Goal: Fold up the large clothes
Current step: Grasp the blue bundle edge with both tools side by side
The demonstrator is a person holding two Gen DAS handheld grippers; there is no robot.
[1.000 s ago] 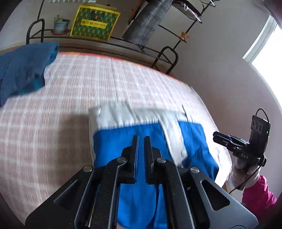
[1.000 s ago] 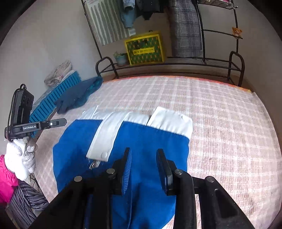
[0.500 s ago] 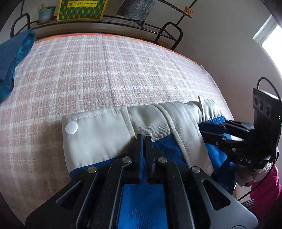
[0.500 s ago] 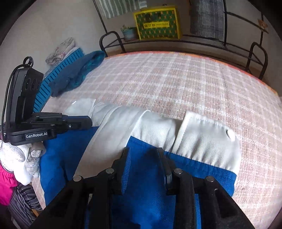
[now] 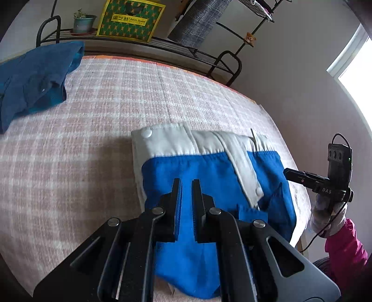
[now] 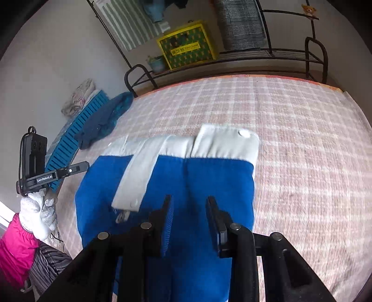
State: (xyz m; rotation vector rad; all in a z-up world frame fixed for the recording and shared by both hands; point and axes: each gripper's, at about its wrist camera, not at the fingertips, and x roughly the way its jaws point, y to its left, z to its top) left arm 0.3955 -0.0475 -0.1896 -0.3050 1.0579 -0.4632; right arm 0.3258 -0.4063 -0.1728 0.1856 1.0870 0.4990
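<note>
A bright blue garment (image 5: 209, 172) with a white band and snap buttons lies folded on the pink plaid bed (image 5: 69, 162). My left gripper (image 5: 186, 183) hovers over its blue part, jaws shut with nothing visibly pinched. In the right wrist view the same garment (image 6: 209, 176) lies below my right gripper (image 6: 188, 199), whose jaws are opening with only cloth underneath, not gripped. Each gripper shows in the other's view: the right gripper (image 5: 293, 173) at the garment's right edge, the left gripper (image 6: 81, 166) at its left edge. A white-gloved hand (image 6: 37, 213) holds it.
A dark blue garment (image 5: 34, 79) lies crumpled at the bed's far left corner. A black metal rack (image 5: 223, 62) stands behind the bed with a yellow-green box (image 5: 130, 21) and a potted plant (image 5: 81, 22). A blue slatted panel (image 6: 76, 130) leans beside the bed.
Half a second ago both grippers were low and close to the white band. They have since pulled back and up over the blue part. The garment lies as before.
</note>
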